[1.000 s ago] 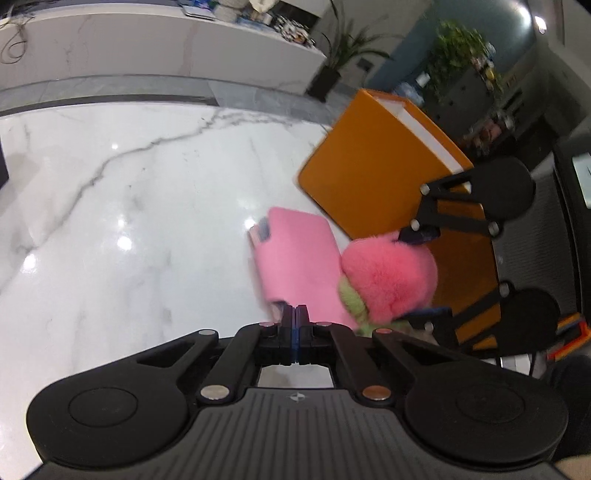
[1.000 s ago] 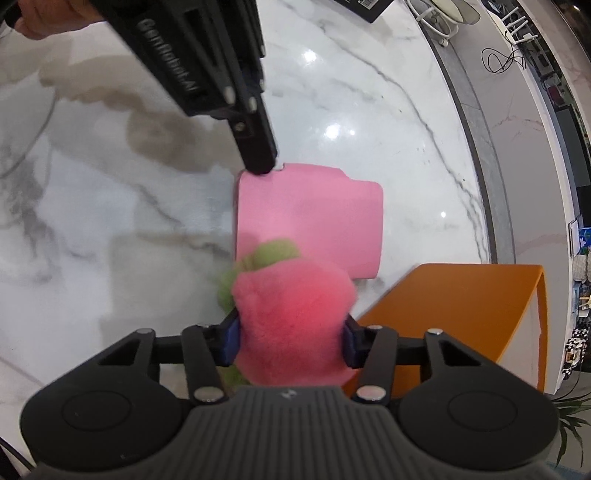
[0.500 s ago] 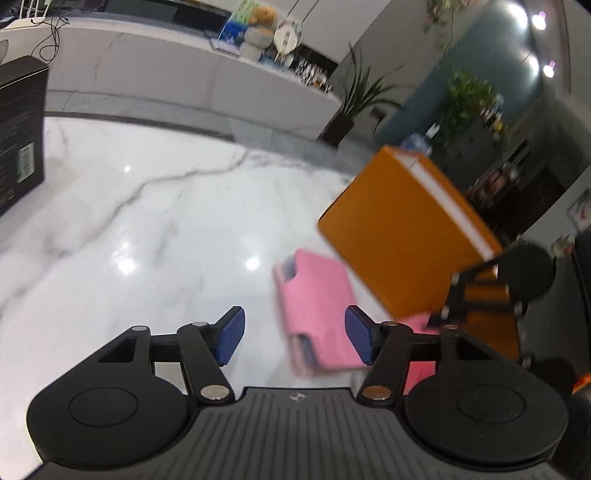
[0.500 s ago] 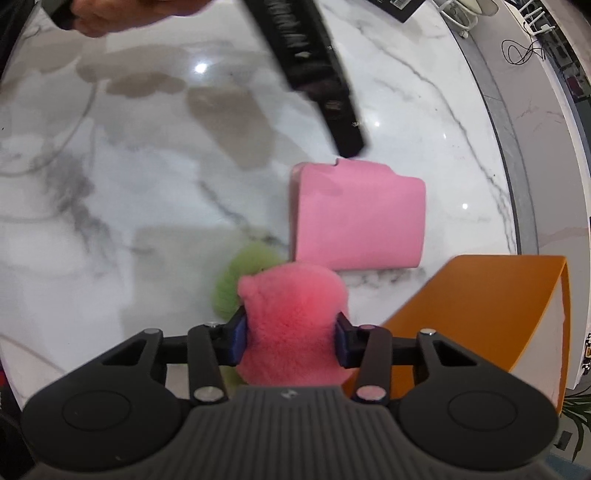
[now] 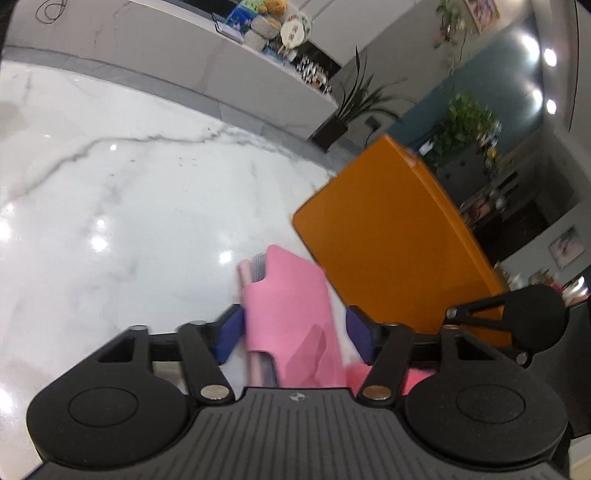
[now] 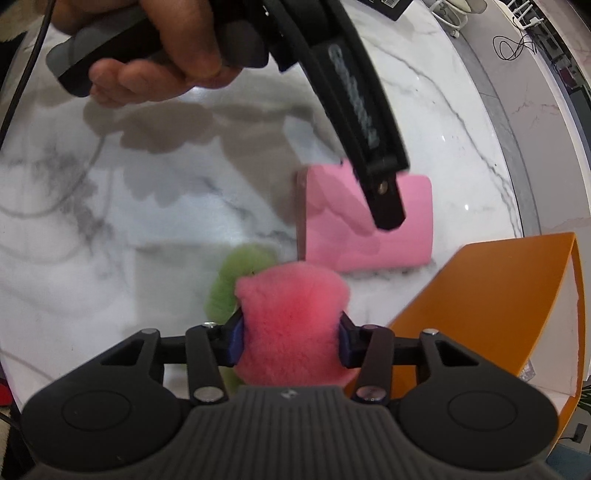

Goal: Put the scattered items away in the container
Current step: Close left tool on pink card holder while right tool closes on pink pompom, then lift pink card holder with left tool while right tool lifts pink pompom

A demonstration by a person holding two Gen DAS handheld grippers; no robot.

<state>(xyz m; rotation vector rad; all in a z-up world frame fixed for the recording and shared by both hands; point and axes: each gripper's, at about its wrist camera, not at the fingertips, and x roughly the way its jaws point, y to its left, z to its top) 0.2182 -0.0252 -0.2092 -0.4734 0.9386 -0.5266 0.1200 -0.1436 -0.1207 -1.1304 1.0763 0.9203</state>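
Note:
A pink card holder (image 5: 291, 306) lies flat on the white marble table, next to an orange box (image 5: 388, 243). My left gripper (image 5: 293, 334) is open, its blue pads on either side of the holder; whether they touch it I cannot tell. My right gripper (image 6: 291, 338) is shut on a fluffy pink plush peach with a green leaf (image 6: 291, 317), held above the table beside the orange box (image 6: 491, 306). In the right wrist view the left gripper's finger (image 6: 384, 199) hangs over the card holder (image 6: 340, 236).
The marble table (image 5: 110, 206) stretches left and away. A black box (image 6: 395, 3) lies at the table's far edge. A counter with plants and shelves stands beyond the table. The person's hand (image 6: 155, 55) grips the left tool.
My left gripper opened from shut and came down so its fingers straddle the pink card holder. My right gripper kept hold of the plush peach and drew back a little.

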